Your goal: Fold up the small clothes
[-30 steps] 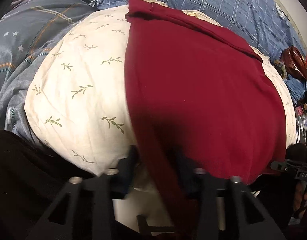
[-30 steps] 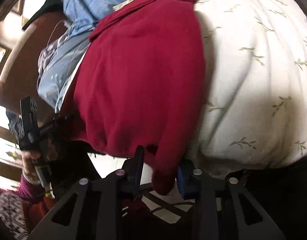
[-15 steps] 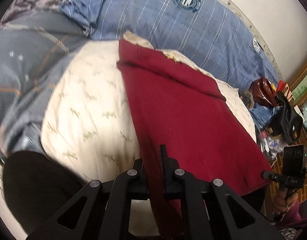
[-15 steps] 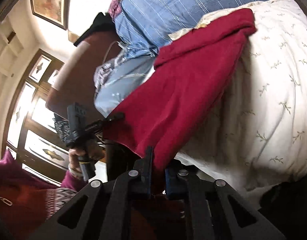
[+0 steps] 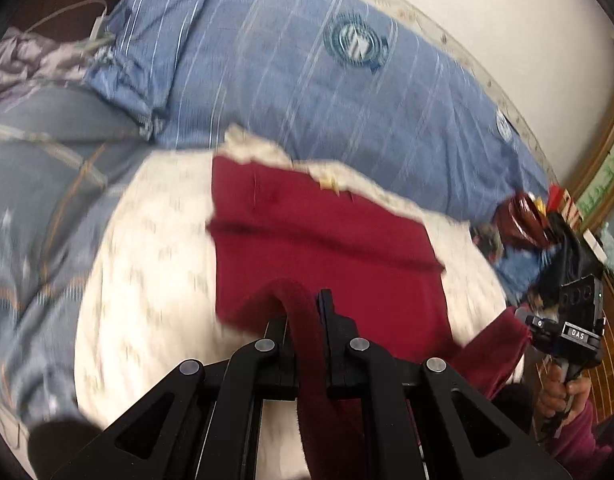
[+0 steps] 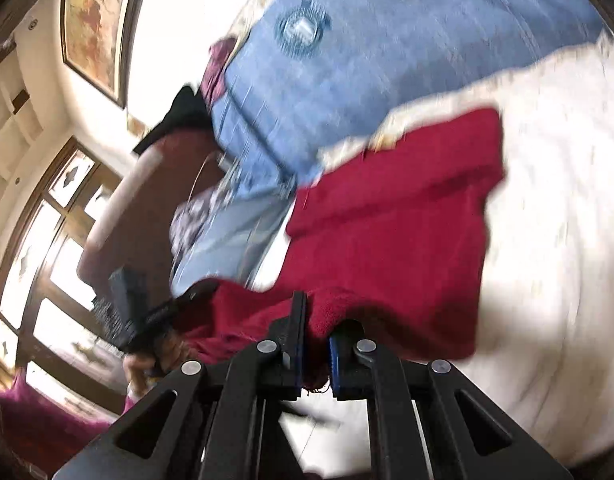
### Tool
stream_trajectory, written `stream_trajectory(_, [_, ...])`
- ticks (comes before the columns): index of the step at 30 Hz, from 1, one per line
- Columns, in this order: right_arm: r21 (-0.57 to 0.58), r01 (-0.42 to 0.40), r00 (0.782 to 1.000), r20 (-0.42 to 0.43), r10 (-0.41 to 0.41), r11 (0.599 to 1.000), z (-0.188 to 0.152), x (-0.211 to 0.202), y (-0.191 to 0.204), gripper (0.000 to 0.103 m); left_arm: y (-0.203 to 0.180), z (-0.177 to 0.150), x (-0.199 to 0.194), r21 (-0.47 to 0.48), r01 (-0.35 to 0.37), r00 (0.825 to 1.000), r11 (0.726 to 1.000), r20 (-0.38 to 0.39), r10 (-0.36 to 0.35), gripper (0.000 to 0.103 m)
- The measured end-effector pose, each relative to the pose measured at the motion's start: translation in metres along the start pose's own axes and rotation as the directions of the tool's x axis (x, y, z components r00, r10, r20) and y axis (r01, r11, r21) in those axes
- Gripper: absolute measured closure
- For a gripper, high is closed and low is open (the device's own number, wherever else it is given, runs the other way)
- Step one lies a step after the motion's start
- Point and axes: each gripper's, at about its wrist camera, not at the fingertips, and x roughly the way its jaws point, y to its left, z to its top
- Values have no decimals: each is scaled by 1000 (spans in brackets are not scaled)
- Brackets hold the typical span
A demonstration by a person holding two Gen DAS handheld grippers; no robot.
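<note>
Left wrist view: left gripper (image 5: 303, 320) fingers nearly closed, pinching a raised fold of the dark red knit garment (image 5: 327, 248) at its near hem; the hem loops up between the pads and hangs down past them. Right wrist view: right gripper (image 6: 315, 336) also pinching the near edge of the same garment (image 6: 391, 240), blue pads pressed on a bunched lip of cloth. Garment lies ahead of both claws on a cream leaf-print pillow (image 5: 155, 272), spread mostly flat, with a crosswise fold ridge toward its far end. Long axis runs away from the claws, far end toward a blue striped quilt with round badge (image 5: 307, 80) beyond the pillow. Near edge lifted off the pillow between the two grippers. Grey-blue bedding (image 5: 35, 184) left of left claw. Right gripper body and the holding hand (image 5: 563, 384) visible far right in left view; left gripper shows as a dark blurred shape left in right view. Framed painting (image 6: 95, 28) and window panes (image 6: 39, 240) left of right claw. Both frames motion-blurred.
</note>
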Motion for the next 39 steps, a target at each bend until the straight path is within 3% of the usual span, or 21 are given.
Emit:
stream_trajectory(5, [3,66,994,91,-66,998,52,30,-12,95,-3,37,42,3,-23,998,1000,53,22,98])
stream_trajectory(13, [41,176,977,117,-180,984,111,76,-52,95,7,87,142,-44,-48,997,998,52,50,98])
stream_trajectory(24, [103,270,960,52,-276,957,148,142,-117,95,41,119,254,-130,-79,997,988,-23,77,97])
stream_trajectory(29, [154,290,956,-14,-292,944,157,162,-138,90,49,128,278,-136,-70,997,988,-52,64,88])
stream_trajectory(30, [160,278,960,-12,-280,947,158,159,-137,88,52,129,275,-142,-62,997,988,-53,55,86])
stream_trajectory(32, [154,260,963,32,-268,953,159,145,-130,70,56,130,273,-152,-48,998,987,-56,40,81])
stream_trajectory(34, [142,279,950,103,-295,950,160,129,-120,39,57,131,267,-143,-32,998,989,-55,24,76])
stream_trajectory(36, [113,298,940,136,-312,948,159,117,-109,37,56,131,261,-140,-12,999,990,-47,6,64])
stream_trajectory(39, [43,320,944,74,-322,947,155,126,-96,38,54,130,253,-125,12,999,992,-38,-17,57])
